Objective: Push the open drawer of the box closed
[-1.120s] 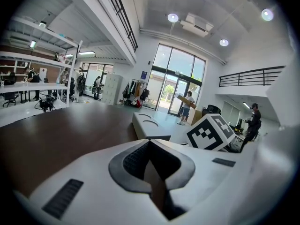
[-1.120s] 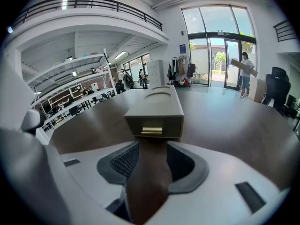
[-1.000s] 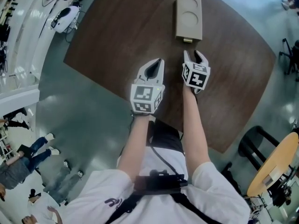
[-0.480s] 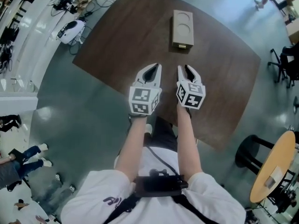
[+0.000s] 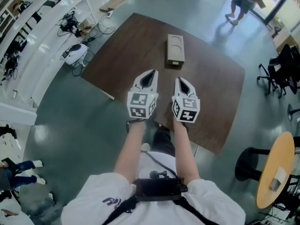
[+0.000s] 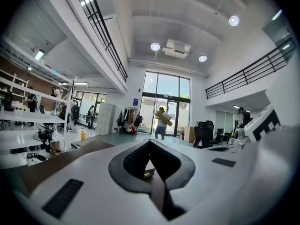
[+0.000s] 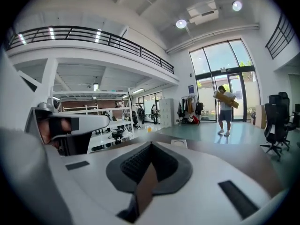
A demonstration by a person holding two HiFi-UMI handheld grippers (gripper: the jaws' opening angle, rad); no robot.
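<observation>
A tan box (image 5: 175,49) with two round recesses on top lies on the dark brown table (image 5: 211,88), far of centre. Its drawer front (image 5: 175,63) faces me and sits almost flush with the box. Both grippers hover side by side over the table's near edge, well short of the box. The left gripper (image 5: 153,72) is shut and holds nothing. So is the right gripper (image 5: 178,80), its tips touching. In the left gripper view the box (image 6: 147,173) shows small behind the jaws of the left gripper (image 6: 150,141). The right gripper view has the box (image 7: 179,143) beyond the right gripper (image 7: 151,144).
A white device (image 5: 75,54) and cables lie on the floor left of the table. Black chairs (image 5: 280,67) stand at the right, with a stool (image 5: 248,157) and a round wooden table (image 5: 276,172) nearer. A person (image 5: 243,1) carries a carton in the distance.
Both grippers and the head camera have drawn back from the box, which now looks smaller and farther. The right gripper's jaws, open before, have closed on nothing.
</observation>
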